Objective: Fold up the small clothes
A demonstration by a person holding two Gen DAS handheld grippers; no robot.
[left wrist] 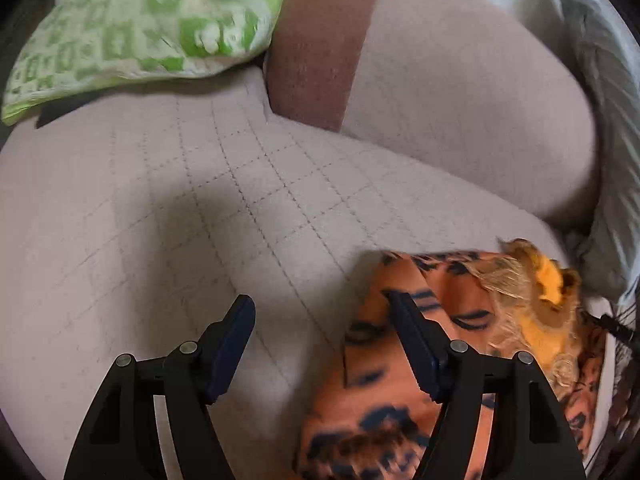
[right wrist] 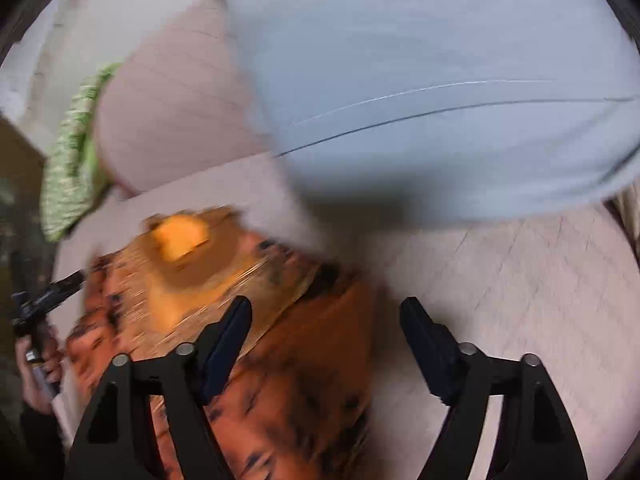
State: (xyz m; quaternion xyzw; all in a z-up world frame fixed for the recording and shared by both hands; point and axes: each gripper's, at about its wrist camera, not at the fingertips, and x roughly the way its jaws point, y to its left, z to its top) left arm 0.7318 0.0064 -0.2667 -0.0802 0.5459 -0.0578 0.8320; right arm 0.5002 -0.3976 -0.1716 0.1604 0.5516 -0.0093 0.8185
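Orange, tiger-striped cloth: the garment (left wrist: 400, 400) lies bunched on the quilted bed (left wrist: 240, 184), at lower right of the left wrist view and lower left of the right wrist view, with a furry yellow trim (right wrist: 180, 240) on top. The left hand-held gripper (left wrist: 320, 312) hovers with fingers apart and empty, its right finger over the garment's edge. The right hand-held gripper (right wrist: 326, 312) is likewise spread and empty, its left finger above the cloth; this view is blurred. A green pillow (left wrist: 140, 28) sits at upper left and a grey pillow (right wrist: 420, 80) at upper right. Judged step: taking hold. Each gripper should pinch a single outer edge, then draw the cloth flat before folding.
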